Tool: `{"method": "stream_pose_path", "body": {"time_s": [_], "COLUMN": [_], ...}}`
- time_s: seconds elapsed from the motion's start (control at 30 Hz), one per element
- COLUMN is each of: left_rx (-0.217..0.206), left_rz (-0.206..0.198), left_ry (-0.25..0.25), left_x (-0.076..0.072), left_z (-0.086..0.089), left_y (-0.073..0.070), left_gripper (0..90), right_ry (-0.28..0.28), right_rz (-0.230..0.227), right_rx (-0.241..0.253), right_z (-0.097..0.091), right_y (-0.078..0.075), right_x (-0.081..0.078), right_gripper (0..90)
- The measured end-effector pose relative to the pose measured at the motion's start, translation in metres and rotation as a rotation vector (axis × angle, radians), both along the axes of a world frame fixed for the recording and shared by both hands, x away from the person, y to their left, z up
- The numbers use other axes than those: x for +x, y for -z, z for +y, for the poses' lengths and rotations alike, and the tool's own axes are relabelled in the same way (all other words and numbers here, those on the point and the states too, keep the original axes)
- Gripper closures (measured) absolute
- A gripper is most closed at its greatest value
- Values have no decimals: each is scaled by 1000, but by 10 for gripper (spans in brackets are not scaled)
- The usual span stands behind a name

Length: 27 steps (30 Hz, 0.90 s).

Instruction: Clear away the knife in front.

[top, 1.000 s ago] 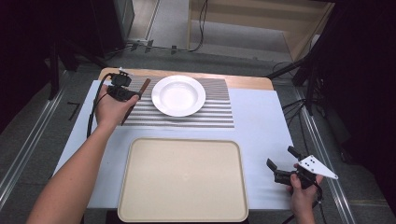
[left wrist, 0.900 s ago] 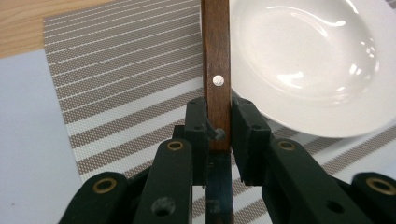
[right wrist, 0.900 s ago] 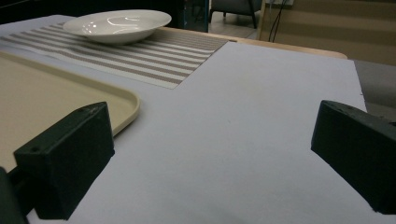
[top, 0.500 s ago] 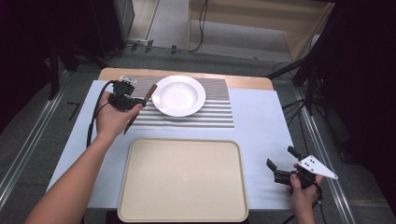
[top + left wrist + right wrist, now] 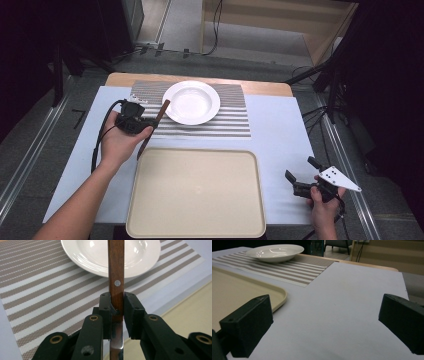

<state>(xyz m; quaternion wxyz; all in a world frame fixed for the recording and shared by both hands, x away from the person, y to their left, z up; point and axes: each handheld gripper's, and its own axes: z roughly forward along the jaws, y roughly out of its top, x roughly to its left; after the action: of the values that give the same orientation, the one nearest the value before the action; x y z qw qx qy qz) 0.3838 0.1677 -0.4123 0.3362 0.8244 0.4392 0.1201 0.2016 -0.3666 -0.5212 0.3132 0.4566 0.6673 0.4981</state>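
- The left gripper (image 5: pixel 142 126) was clamped on a knife (image 5: pixel 154 128), its jaws pinched on the wooden handle just below a rivet; in the left gripper view (image 5: pixel 116 305) the steel blade ran down between the jaws toward the camera.
- In the high view the knife hung lifted in the air, handle end pointing to about one o'clock toward the plate (image 5: pixel 191 102), blade end toward seven o'clock over the near edge of the striped mat (image 5: pixel 235 116).
- The plate sat on the mat, at two o'clock from the left gripper and near the handle tip; whether they touched could not be told.
- The tray (image 5: pixel 195 192), bare, lay just beyond the blade tip at five o'clock.
- The right gripper (image 5: pixel 302 182) rested at the table's four-o'clock corner, well apart, jaws spread wide and holding nothing; its own view (image 5: pixel 324 322) looked across bare cloth.
- Judgement: the knife was in mid-carry, picked up but not yet set down.
- The next move probably called for swinging it to its resting place, tray or plate side, lowering it flat, then releasing.
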Motion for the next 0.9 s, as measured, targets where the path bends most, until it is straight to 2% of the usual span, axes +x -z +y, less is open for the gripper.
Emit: {"method": "stream_pose_path", "body": {"time_s": [0.1,0.43,0.9], "left_rx": [-16,-20,-49], "left_rz": [0,7,51], "left_ry": [10,60,105], "left_x": [-9,-37,-80], "left_z": [-1,-4,-7], "left_y": [1,0,18], "left_gripper": [770,770,770], "right_ry": [0,1,-2], "right_rz": [0,0,-4], "right_rx": [0,-1,0], "right_z": [0,0,0], "right_y": [0,0,0], "right_x": [0,0,0], "right_gripper": [0,0,0]}}
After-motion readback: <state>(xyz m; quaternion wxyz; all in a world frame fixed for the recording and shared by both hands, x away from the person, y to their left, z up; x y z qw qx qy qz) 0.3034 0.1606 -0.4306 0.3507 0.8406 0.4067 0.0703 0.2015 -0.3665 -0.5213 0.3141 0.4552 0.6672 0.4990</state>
